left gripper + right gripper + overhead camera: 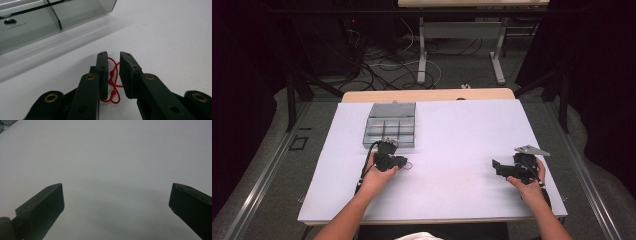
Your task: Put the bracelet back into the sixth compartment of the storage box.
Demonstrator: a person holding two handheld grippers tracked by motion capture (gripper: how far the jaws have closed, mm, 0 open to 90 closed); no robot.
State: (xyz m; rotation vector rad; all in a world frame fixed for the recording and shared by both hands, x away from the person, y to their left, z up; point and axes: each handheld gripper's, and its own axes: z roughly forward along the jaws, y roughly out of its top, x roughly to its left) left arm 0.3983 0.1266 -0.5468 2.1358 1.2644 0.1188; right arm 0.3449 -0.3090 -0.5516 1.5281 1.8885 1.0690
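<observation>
Both grippers are black. The left gripper (113, 57) has brass-coloured pivot bushings and small screw holes along flat-padded jaws. The right gripper (498, 167) carries a grey three-cornered plate. Black cables trail from each. Forearms bare.

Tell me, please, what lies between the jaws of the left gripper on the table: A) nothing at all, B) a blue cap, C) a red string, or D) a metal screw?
C: in the left gripper view a thin knotted red string lies on the white table between the narrowly spaced jaws of the left gripper, near the clear box.
</observation>
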